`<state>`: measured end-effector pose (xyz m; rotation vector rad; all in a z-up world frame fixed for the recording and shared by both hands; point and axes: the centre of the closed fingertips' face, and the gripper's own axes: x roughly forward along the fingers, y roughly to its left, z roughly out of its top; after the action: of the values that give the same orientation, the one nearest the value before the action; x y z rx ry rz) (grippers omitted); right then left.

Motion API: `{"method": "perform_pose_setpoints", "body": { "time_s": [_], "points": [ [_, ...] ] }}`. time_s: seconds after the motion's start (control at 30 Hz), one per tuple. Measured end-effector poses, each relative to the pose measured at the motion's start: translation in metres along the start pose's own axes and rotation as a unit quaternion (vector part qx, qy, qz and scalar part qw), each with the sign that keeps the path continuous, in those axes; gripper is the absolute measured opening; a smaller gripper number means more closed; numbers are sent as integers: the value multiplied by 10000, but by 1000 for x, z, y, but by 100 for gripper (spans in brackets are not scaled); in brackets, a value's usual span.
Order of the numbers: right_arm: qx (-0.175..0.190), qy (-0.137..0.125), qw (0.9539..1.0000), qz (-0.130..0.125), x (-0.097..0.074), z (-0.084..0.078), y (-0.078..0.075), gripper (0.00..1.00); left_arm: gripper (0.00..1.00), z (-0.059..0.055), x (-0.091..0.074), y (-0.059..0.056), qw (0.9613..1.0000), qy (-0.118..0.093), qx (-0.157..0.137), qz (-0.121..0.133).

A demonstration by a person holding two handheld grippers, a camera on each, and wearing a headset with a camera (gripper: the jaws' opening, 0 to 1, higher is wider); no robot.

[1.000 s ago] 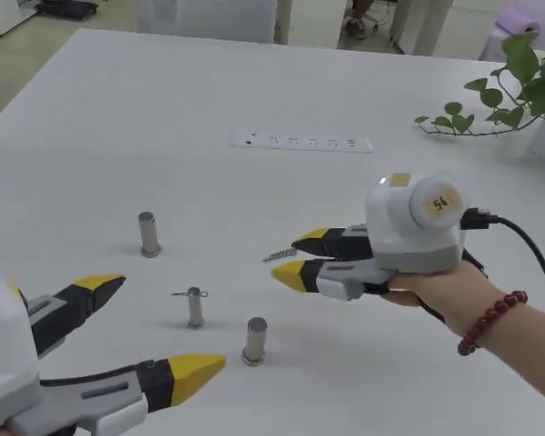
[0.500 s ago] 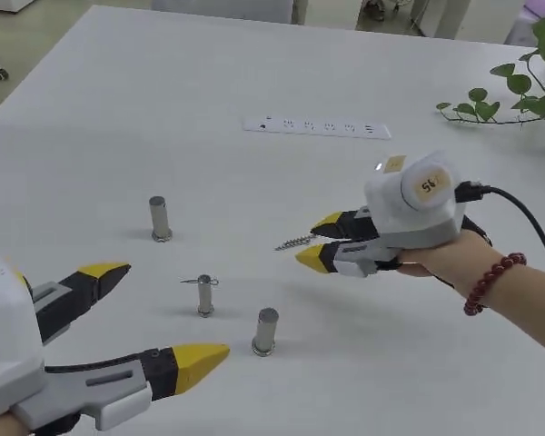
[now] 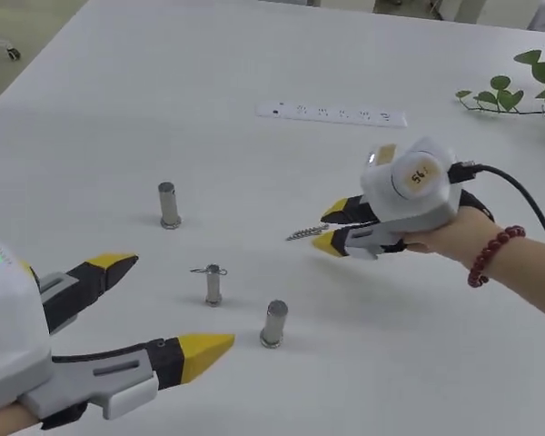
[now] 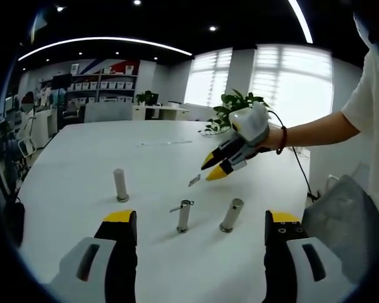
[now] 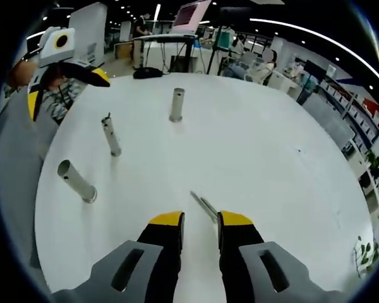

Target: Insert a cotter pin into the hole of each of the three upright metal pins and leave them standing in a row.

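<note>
While the left gripper [image 3: 174,302] is hovering low over the near side of the white table [image 3: 254,54] with its yellow-tipped jaws spread wide and nothing between them, the right gripper [image 3: 325,227] is hanging above the tabletop to the right. Its jaws are drawn narrow and pinching a loose cotter pin [image 3: 306,233], whose thin end is sticking out past the tips toward the left. In the right gripper view that pin is showing as a slim metal sliver projecting forward from the small gap between the two jaws. The three metal pins are standing on their flanged bases in a loose diagonal line, well apart from one another. The far metal pin [image 3: 169,205] is standing bare at the left. The middle metal pin [image 3: 214,286] is carrying a seated cotter pin [image 3: 203,271] that is crossing through its top and jutting out sideways. The near metal pin [image 3: 273,324] is standing bare, near the left gripper's lower jaw but not touching it. The held cotter pin is hanging clear of all three, farther back and to the right of the near one. A white power strip [image 3: 331,113] is lying flat farther back on the table, and a leafy plant [image 3: 501,84] is reaching in at the far right. A hand wearing a red bead bracelet [image 3: 490,257] is holding the right gripper.
</note>
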<state>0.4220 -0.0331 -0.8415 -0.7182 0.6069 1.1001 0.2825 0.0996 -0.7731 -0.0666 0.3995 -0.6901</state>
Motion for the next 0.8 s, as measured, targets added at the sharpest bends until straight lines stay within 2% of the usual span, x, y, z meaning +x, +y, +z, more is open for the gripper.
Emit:
{"method": "perform_pose_setpoints", "body": {
  "time_s": [0.13, 0.5, 0.8],
  "points": [
    [-223, 135, 9996, 82, 5, -2, 0, 23, 82, -1, 0, 3, 10000, 8, -30, 32],
    [-640, 302, 9972, 256, 13, -2, -1, 18, 80, -3, -1, 6, 9999, 20, -96, 90],
    [-785, 414, 9955, 317, 17, -4, -7, 16, 80, -4, -3, 9, 9998, 26, -128, 135]
  ]
}}
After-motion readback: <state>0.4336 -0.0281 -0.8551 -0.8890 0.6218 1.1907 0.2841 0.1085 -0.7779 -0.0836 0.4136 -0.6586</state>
